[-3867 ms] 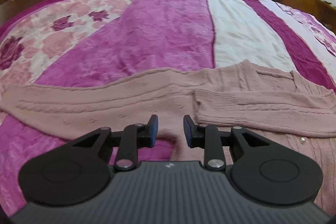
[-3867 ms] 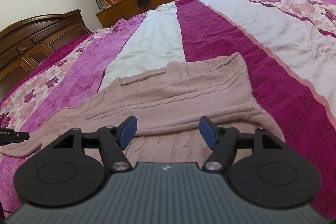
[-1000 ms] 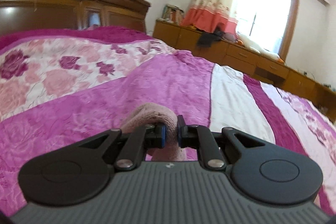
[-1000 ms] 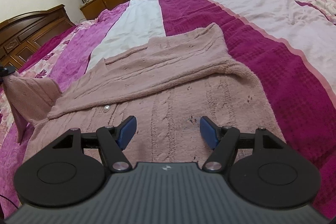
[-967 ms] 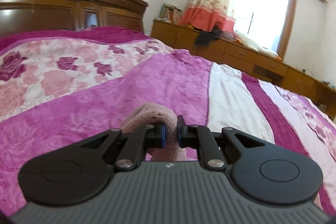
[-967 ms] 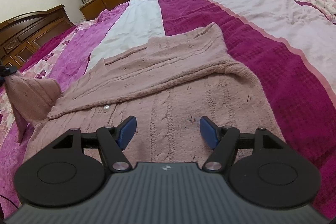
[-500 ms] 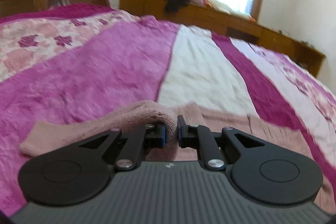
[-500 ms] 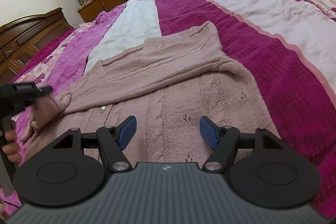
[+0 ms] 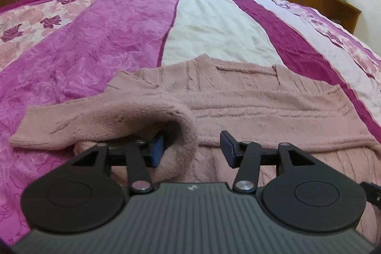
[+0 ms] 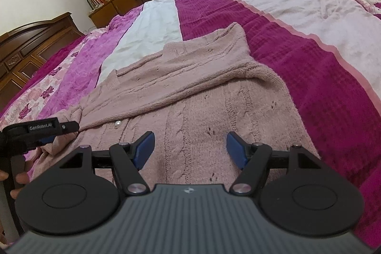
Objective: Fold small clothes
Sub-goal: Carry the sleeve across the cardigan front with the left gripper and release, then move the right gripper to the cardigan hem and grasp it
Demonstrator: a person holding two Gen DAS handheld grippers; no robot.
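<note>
Left hand-held gripper (image 9: pixel 192 147) opening, cardigan sleeve (image 9: pixel 133 120) draped between jaws; right hand-held gripper (image 10: pixel 190 150) wide.

Each gripper has a dark grey ribbed housing with a small pale logo at its front edge, flanked by two matte black round discs, each marked with a faint inset circle. From these, black linkage arms with silver rivet heads run to two fingers tipped with blue pads (image 10: pixel 144 149), on the left gripper (image 9: pixel 193 149) and the right gripper (image 10: pixel 190 150) alike. In the right wrist view, the left gripper's black finger bears white lettering reading "GenRobot.AI".
</note>
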